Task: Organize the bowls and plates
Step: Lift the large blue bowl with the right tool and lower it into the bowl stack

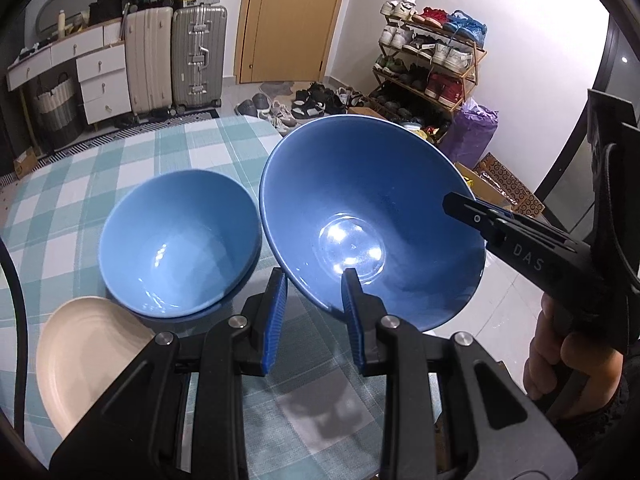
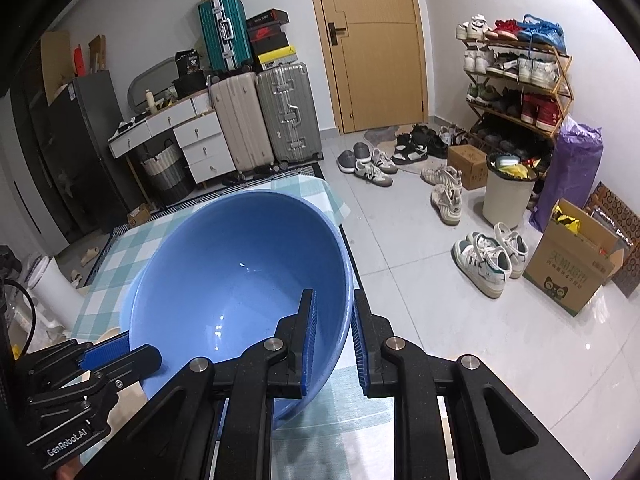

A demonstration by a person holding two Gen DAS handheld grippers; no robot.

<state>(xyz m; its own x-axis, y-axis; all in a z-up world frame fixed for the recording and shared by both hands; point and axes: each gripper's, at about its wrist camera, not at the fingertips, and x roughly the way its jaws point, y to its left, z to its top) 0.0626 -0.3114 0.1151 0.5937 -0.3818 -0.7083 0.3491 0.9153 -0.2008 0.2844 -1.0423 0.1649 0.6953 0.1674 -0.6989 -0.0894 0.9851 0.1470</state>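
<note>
A large blue bowl (image 1: 372, 220) hangs tilted above the checked tablecloth (image 1: 120, 168), held by both grippers. My left gripper (image 1: 315, 280) is shut on its near rim, one pad inside and one outside. My right gripper (image 2: 334, 300) is shut on the rim of the same bowl (image 2: 240, 280). In the left wrist view the right gripper (image 1: 456, 200) bites the bowl's right edge. In the right wrist view the left gripper (image 2: 120, 346) clamps its left edge. A smaller blue bowl (image 1: 176, 240) sits on the table at the left, with a beige plate (image 1: 88, 356) in front of it.
A person's hand (image 1: 560, 360) holds the right gripper's handle. Beyond the table's far edge stand suitcases (image 2: 260, 120), a white drawer unit (image 2: 192, 136) and a wooden door (image 2: 372, 40). Shoes (image 2: 444, 196), a bin (image 2: 504, 196), cardboard boxes (image 2: 572, 260) and a shoe rack (image 2: 516, 80) crowd the floor at the right.
</note>
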